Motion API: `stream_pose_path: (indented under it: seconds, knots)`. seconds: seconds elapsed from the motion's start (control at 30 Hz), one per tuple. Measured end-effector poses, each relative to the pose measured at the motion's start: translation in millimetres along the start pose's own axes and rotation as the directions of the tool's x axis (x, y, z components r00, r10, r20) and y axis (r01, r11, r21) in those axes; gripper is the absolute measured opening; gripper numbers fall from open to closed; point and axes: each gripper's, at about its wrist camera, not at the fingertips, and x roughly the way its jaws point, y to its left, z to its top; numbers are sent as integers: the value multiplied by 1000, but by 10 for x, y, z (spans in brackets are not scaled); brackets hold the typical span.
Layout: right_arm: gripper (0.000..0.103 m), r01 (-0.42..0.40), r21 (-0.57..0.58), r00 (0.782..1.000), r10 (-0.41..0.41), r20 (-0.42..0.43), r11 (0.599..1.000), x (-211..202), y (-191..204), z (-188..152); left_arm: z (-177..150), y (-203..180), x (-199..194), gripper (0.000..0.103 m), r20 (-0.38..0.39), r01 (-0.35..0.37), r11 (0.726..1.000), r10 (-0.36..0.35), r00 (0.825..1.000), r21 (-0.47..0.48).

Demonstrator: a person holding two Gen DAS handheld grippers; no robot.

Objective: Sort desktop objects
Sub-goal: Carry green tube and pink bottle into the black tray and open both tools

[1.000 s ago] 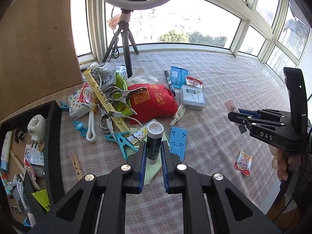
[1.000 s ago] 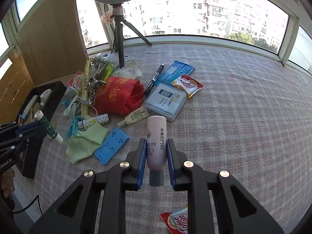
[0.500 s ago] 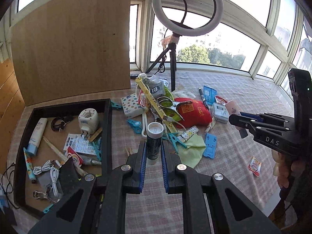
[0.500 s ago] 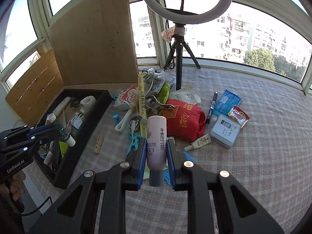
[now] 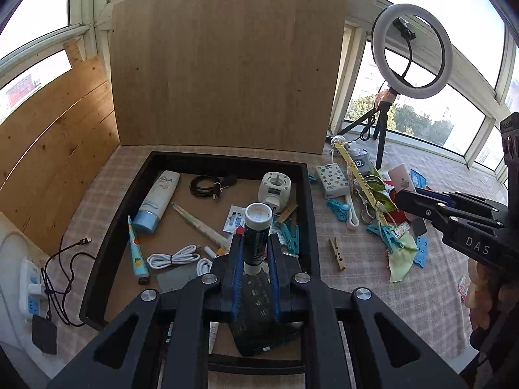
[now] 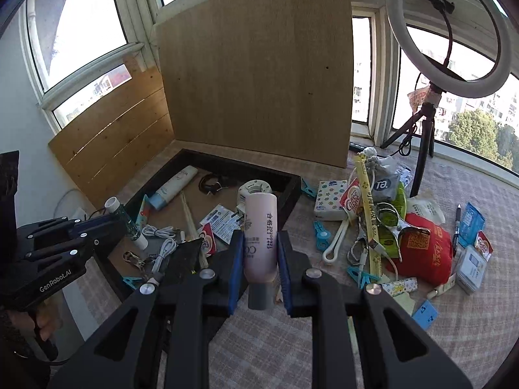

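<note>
Left wrist view shows the left hand-held gripper (image 5: 256,256) squeezed onto a dark tube with a white cap (image 5: 257,236). The tube stands up between the blue pads, cap pointing far away, and it hangs over the black tray (image 5: 306,194) on the worktop (image 5: 356,278). Inside the tray, on the far left, lies a white tube with a blue cap (image 5: 157,199) that says "AQUA". Near it are a black cable (image 5: 207,185), a white plug (image 5: 275,189) and white cords (image 5: 173,257).

To the right, the right hand-held gripper (image 5: 405,191) has "DAS" printed on its side. It pinches a pink bottle (image 5: 401,178) and sits over the messy pile, right of the tray.

Right wrist view shows that same pink bottle (image 6: 261,236) close up, gripped tight between the blue pads, grey cap at the near end. Black Chinese writing and numbers run down its side, with big letters "CO" lower down. The bottle is just over the tray's right wall (image 6: 288,197).

On the left, the other tool says "GenRobot.AI" and holds the dark tube (image 6: 125,222) over the tray's left part.

In the pile to the right, a packet (image 6: 353,199) reads "Coffee mate", a grey pouch (image 6: 384,183) has large pale letters I cannot read for sure, and a red bag (image 6: 428,253) has yellow Chinese words and a square code
</note>
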Motion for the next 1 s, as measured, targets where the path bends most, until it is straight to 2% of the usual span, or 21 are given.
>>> stream_pose_path:
  seconds: [0.3,0.6,0.67,0.7,0.73,0.8,1.0]
  knots:
    - [20,-41,-74,999,39,-26,996,431,578,189,85,641,113,13,1,-51,996,51,999,-69]
    - [20,-48,-128,998,42,-47,991,788,875,404,260,914,363,13,-7,-51,995,51,999,-91]
    - [20,-62,-139,997,56,-44,988,831,904,437,296,937,428,16,-15,-57,994,56,998,-98]
    - [25,-59,-149,998,53,-46,987,853,924,450,308,951,451,30,-17,-60,992,58,998,-108]
    - [44,-43,-156,998,35,-48,987,874,937,460,314,967,466,43,-16,-63,990,61,998,-123]
    - [66,1,-156,1000,-5,-21,988,874,935,476,320,980,486,45,-15,-61,989,60,998,-137]
    - [66,11,-118,1000,-13,-16,993,882,822,515,332,961,537,45,-23,-57,989,54,998,-138]
